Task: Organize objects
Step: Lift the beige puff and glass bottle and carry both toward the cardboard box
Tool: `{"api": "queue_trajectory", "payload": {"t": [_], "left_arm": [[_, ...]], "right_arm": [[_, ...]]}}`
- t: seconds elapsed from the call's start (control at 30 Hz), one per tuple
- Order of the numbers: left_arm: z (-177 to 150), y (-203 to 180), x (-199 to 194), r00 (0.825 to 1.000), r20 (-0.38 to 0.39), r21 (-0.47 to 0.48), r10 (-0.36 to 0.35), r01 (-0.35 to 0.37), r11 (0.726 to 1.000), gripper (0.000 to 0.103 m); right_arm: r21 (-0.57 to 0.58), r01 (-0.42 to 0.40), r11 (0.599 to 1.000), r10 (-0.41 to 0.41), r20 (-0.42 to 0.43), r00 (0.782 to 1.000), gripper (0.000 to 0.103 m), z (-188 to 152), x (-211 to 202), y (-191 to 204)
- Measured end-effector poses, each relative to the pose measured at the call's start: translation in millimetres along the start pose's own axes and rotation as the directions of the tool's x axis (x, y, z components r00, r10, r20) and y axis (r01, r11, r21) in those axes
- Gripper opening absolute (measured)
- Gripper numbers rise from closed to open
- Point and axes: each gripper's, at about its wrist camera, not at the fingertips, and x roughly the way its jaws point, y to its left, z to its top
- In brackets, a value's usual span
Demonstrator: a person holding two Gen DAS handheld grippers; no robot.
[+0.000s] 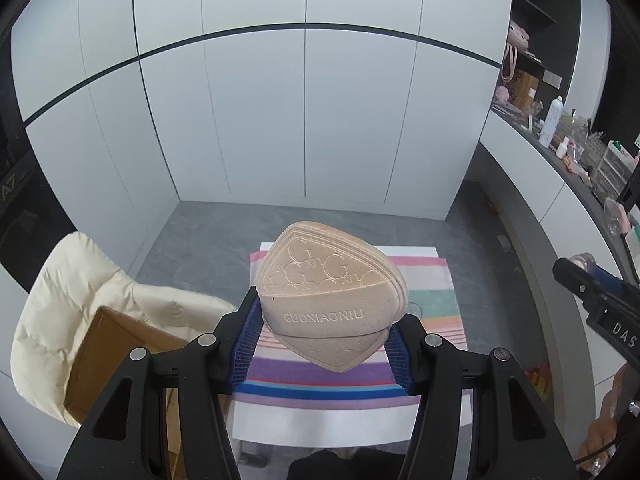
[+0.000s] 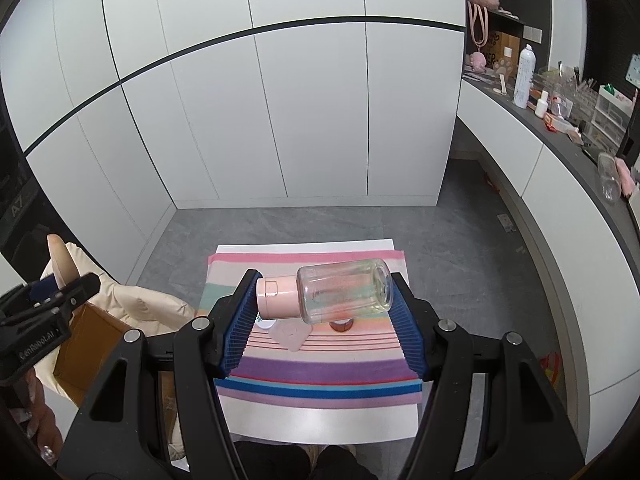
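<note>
Clear bottle (image 2: 346,292) with pink cap (image 2: 276,297) clamped in right hand-held gripper (image 2: 324,312), lifted above striped towel (image 2: 320,368); long axis crosswise, cap pointing left. Left hand-held gripper (image 1: 320,336) clamps beige puff stack (image 1: 330,292), also above towel. Below bottle: translucent square piece (image 2: 290,336), small round item (image 2: 341,325). Cardboard box (image 1: 116,356) and cream jacket (image 1: 60,304) left of table (image 2: 320,424).

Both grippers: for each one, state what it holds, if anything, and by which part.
The left gripper clamps a beige pad by its two side edges. The right gripper holds a clear bottle lengthwise, pink cap against one finger, base against the other.
</note>
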Motion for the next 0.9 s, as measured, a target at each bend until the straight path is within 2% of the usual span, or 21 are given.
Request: {"api": "queue_trajectory", "payload": {"t": [0.17, 0.37, 0.57, 0.9], "left_arm": [[-23, 0, -8, 1.000, -0.014, 0.009, -0.006, 0.006, 1.000, 0.057], [-57, 2, -31, 1.000, 0.005, 0.021, -0.006, 0.006, 1.000, 0.057], [-93, 6, -49, 1.000, -0.009, 0.035, -0.024, 0.025, 0.999, 0.057], [-150, 32, -83, 1.000, 0.006, 0.028, -0.022, 0.022, 0.999, 0.057]], "right_arm": [[0.012, 0.014, 1.000, -0.015, 0.014, 1.000, 0.065, -20, -12, 1], [0.006, 0.021, 1.000, -0.021, -0.006, 1.000, 0.065, -53, -25, 4], [-0.009, 0.000, 1.000, -0.001, -0.018, 1.000, 0.065, -93, -38, 11], [-0.006, -0.010, 1.000, 0.010, -0.010, 1.000, 0.065, -153, -73, 21]]}}
